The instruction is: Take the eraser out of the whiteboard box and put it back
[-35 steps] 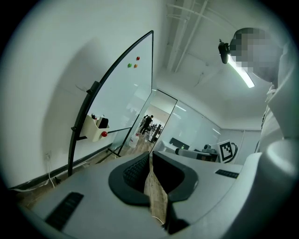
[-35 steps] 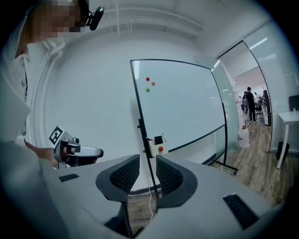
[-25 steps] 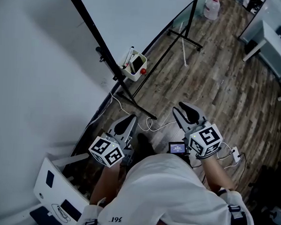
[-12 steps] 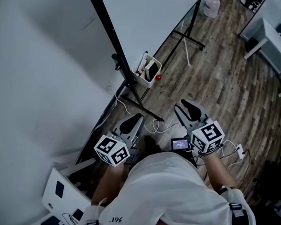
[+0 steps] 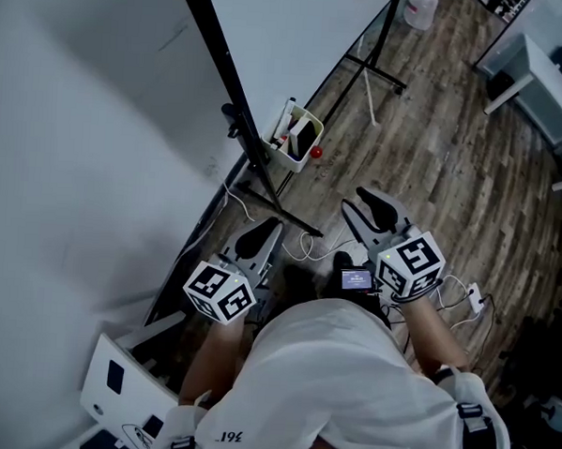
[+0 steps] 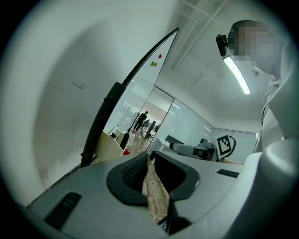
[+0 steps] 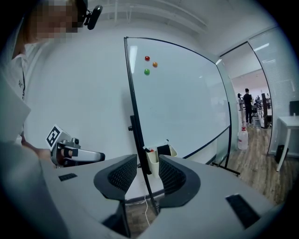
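Observation:
The cream whiteboard box [image 5: 287, 150] hangs on the black stand post of the whiteboard [image 5: 300, 32]. The black eraser [image 5: 304, 135] stands in it beside markers. My left gripper [image 5: 259, 236] is held low over the floor, well short of the box, shut with nothing in it. My right gripper [image 5: 368, 212] is to its right, also short of the box; its jaws are opening with nothing between them. Along the right gripper [image 7: 148, 161] the box [image 7: 152, 164] and eraser [image 7: 164, 150] show straight ahead. From the left gripper [image 6: 148, 158] the box [image 6: 108, 147] lies ahead to the left.
Black stand legs [image 5: 286, 213] and white cables [image 5: 310, 247] cross the wooden floor between me and the box. A small red ball [image 5: 316, 153] sits by the box. A water jug [image 5: 419, 8] and a white desk [image 5: 543, 68] stand farther off. A white case [image 5: 113, 388] lies at lower left.
Both grippers have moved forward toward the whiteboard stand, and the box now sits nearer in view. The right gripper's jaws have spread wider. The left jaws look unchanged.

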Demonstrator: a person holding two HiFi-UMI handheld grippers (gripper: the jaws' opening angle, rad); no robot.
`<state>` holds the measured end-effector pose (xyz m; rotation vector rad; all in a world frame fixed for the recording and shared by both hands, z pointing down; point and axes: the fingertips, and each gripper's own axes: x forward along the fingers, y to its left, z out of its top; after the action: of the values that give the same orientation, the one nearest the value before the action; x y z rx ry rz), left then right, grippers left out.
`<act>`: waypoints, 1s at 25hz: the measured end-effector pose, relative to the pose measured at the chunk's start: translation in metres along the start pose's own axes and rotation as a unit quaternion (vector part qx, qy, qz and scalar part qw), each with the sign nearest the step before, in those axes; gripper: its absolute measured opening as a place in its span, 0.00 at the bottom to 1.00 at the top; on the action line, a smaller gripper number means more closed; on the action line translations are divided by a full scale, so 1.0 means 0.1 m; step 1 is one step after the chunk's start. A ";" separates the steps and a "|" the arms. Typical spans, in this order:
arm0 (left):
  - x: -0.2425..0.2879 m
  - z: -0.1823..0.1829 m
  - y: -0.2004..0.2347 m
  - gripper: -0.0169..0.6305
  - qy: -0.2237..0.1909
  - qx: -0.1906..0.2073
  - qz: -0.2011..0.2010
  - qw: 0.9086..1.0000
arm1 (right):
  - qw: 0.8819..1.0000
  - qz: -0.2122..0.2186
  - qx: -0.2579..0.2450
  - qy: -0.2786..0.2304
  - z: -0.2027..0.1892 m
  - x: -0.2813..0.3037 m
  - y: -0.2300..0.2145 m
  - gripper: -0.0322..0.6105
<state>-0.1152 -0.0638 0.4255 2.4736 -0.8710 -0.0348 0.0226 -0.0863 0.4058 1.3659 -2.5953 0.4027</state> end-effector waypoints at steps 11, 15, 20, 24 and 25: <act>0.18 -0.03 -0.09 0.08 -0.014 -0.010 0.041 0.999 | 0.999 0.039 -0.014 0.013 0.01 -0.01 -0.24 0.28; 0.27 0.01 -0.11 0.08 -0.016 -0.007 0.048 0.999 | 0.999 0.047 -0.017 0.015 0.04 0.00 -0.34 0.28; 0.40 0.08 -0.06 0.08 -0.020 0.003 0.057 0.998 | 0.998 0.059 -0.029 0.015 0.13 0.09 -0.45 0.29; 0.50 0.19 0.01 0.08 -0.021 0.020 0.068 0.997 | 0.996 0.072 -0.044 0.013 0.26 0.21 -0.49 0.31; 0.52 0.22 0.04 0.08 -0.023 0.025 0.071 0.997 | 0.996 0.075 -0.047 0.013 0.28 0.25 -0.50 0.32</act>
<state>-0.0805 -0.1072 0.4156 2.4591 -1.0782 -0.0188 0.0487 -0.1415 0.3938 1.1334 -2.6673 0.3117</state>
